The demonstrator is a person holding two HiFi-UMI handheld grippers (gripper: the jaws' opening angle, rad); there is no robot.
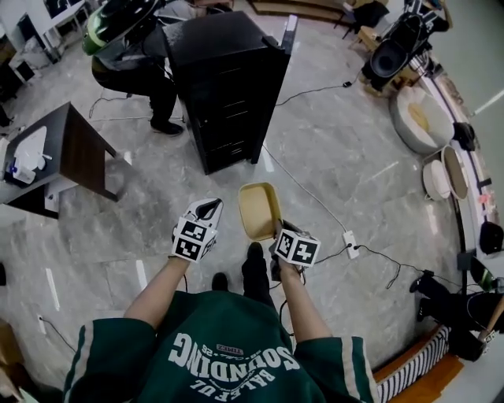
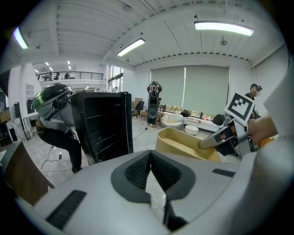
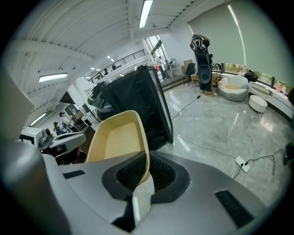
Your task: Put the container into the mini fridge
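A shallow beige container is held by its near rim in my right gripper, level above the grey marble floor. In the right gripper view the jaws are shut on that thin rim, and the container tilts up to the left of my right gripper. My left gripper hangs just left of the container, shut and empty; its view shows my left gripper with the container to its right. The black mini fridge stands ahead, its shelves showing through the open front.
A person in a green helmet bends beside the fridge's left side. A dark wooden table stands at the left. A power strip and cables lie on the floor to the right. A white round seat sits far right.
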